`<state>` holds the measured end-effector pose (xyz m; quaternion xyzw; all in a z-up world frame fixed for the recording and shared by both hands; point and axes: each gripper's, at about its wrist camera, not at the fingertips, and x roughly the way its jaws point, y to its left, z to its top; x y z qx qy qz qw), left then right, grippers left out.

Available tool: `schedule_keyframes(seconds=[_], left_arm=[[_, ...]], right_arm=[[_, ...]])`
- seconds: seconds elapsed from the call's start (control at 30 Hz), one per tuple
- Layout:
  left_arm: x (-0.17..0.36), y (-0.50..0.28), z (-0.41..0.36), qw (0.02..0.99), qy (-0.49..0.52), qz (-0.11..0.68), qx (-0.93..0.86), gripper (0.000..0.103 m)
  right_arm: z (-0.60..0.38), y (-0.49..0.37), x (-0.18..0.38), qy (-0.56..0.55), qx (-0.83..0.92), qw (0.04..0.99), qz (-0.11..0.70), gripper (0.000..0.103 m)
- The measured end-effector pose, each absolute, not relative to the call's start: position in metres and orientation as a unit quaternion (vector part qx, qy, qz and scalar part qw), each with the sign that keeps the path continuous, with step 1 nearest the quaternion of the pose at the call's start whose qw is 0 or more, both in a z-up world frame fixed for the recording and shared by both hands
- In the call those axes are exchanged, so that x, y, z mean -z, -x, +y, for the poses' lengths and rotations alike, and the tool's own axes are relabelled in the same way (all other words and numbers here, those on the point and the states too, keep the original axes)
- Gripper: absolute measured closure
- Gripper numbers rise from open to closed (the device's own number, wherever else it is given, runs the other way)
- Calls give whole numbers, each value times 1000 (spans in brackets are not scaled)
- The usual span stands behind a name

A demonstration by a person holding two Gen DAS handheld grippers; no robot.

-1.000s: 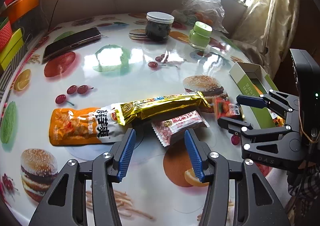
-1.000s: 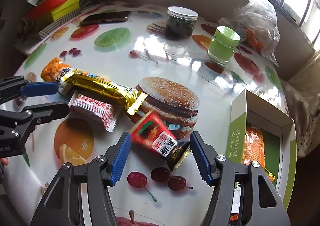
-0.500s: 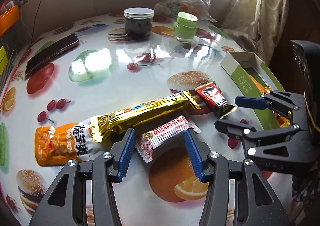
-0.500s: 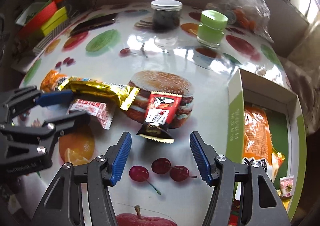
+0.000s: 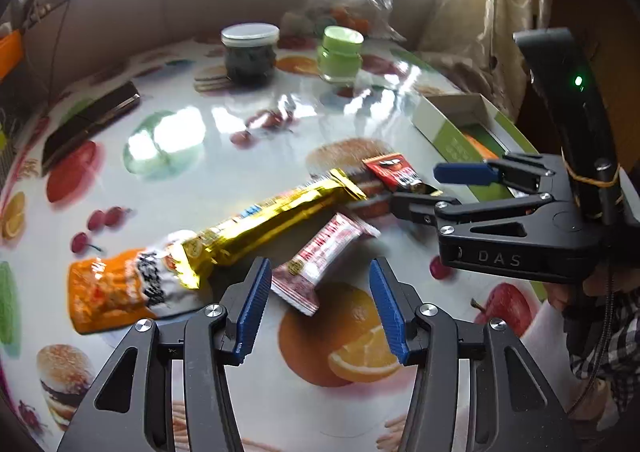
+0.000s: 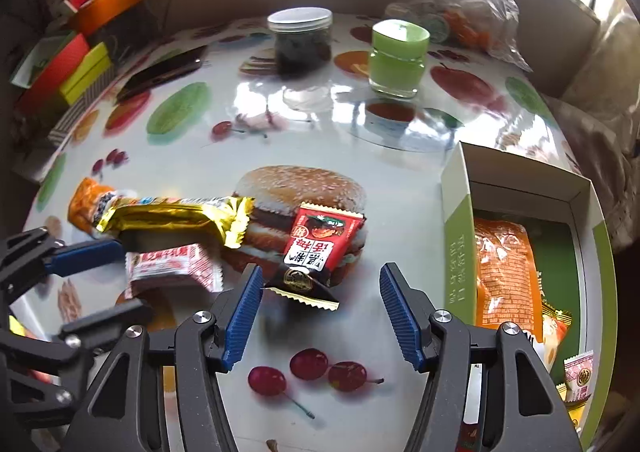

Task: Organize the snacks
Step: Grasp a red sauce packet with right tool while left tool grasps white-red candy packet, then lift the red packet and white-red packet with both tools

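Two grippers hang low over the desk (image 6: 320, 123), both with fingers spread and nothing between them. Ahead of the right gripper (image 6: 320, 316) lies the red snack packet (image 6: 320, 248), its dark crimped end reaching the gap and sitting nearer the left finger, on the printed burger. The left gripper (image 5: 316, 312) faces the small pink-and-white packet (image 5: 324, 256), whose near end lies just inside its fingertips. Left of the red packet stretches the long gold bar (image 6: 172, 215), overlapping an orange chip bag (image 5: 108, 292). To the right stands the green box (image 6: 460, 236), holding an orange packet (image 6: 508, 276).
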<state>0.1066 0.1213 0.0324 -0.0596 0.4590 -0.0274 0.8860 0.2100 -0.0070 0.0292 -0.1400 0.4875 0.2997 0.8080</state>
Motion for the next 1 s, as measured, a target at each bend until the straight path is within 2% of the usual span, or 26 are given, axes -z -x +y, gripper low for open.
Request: schedule_keyframes(seconds=[0.3, 0.53, 0.73, 0.83, 1.0], left_arm=[[-26, -121, 116, 883, 35, 467, 37, 51], [-18, -134, 103, 876, 13, 480, 46, 51], [-11, -138, 104, 873, 29, 486, 38, 51], [-11, -136, 102, 875, 28, 482, 36, 52], [-12, -137, 107, 875, 40, 481, 32, 75]], right_arm=[[-6, -215, -27, 125, -289, 813, 491, 49], [-13, -219, -29, 110, -275, 821, 488, 65], [-18, -219, -30, 104, -272, 827, 481, 73], [-21, -218, -30, 99, -272, 829, 478, 74], [-22, -216, -31, 95, -271, 831, 476, 75]])
